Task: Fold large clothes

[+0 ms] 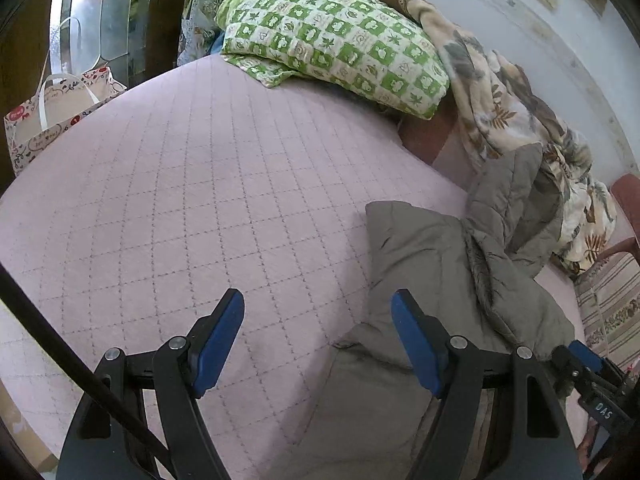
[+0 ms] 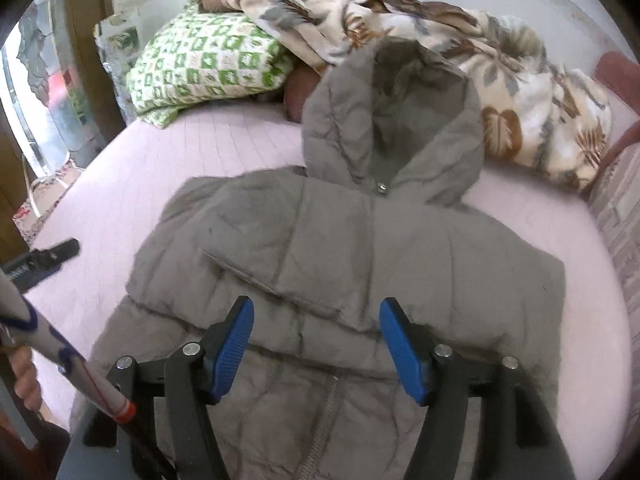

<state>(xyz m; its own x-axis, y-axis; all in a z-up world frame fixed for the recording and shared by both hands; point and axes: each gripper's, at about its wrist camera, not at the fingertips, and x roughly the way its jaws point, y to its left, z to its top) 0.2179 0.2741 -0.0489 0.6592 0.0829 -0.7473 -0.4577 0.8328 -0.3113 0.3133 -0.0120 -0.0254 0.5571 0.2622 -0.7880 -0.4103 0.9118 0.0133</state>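
R gripper (image 2: 316,344): fingers spread wide, nothing clamped between the blue pads (image 2: 232,350). It hangs over the coat (image 2: 340,248), pointing down at it; both pads sit above the padded front, zip running down just below and between them. No contact w/ fabric that can be told.

Coat: grey-green, lies flat, front up, on the pink bed (image 2: 540,208). Both sleeves folded in across the chest, left one lying on top ahead of the fingers. Hood (image 2: 396,120) beyond the fingertips, open, propped against the leaf blanket (image 2: 520,112). Green pillow (image 2: 208,68) further ahead, off to the left of the fingers.

L gripper (image 1: 318,340): also released, wide gap, holds nothing. Left finger over bare quilted cover, right finger over the coat's edge. Most of the coat lies right of this gripper. Pillow far ahead, blanket ahead-right. Paper bag (image 1: 52,120) off the bed's far-left edge.

A hand (image 2: 26,380) shows at the lower left of the R wrist view, beside a cable.
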